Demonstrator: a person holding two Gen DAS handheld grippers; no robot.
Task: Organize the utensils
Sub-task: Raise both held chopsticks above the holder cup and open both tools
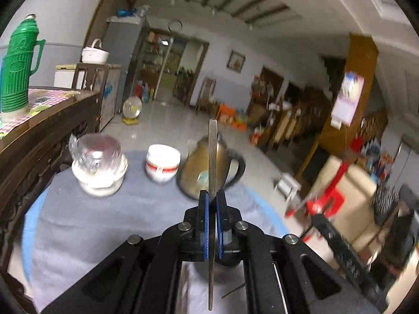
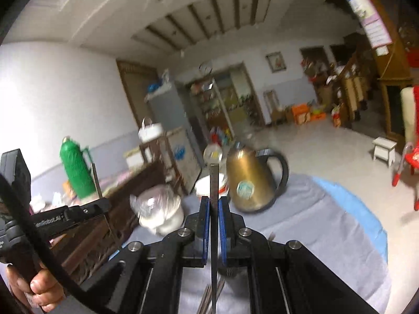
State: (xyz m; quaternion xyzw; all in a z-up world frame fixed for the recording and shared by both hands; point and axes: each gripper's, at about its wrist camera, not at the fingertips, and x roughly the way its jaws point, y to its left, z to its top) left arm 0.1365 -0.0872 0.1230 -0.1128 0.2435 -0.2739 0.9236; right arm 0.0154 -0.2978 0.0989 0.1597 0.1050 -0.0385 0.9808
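My left gripper [image 1: 212, 196] is shut on a thin metal chopstick [image 1: 213, 151], which stands upright between the blue pads [image 1: 206, 225]. It hangs above the grey cloth [image 1: 110, 222], in front of the brass kettle [image 1: 196, 167]. My right gripper [image 2: 214, 198] is shut on a darker metal chopstick [image 2: 214, 180], also upright. Several more chopsticks [image 2: 207, 297] lie on the cloth below it. In the right wrist view the left gripper [image 2: 103, 205] shows at the left, held by a hand [image 2: 39, 287], with its chopstick [image 2: 96, 180] pointing up.
On the cloth stand a brass kettle [image 2: 248, 180], a red-banded white bowl [image 1: 162, 166] and a wrapped white bowl stack [image 1: 98, 167]. A green thermos [image 1: 19, 62] stands on the dark wooden sideboard [image 1: 44, 141] to the left. A red chair [image 1: 327, 198] and a small white stool [image 2: 385, 149] stand on the floor.
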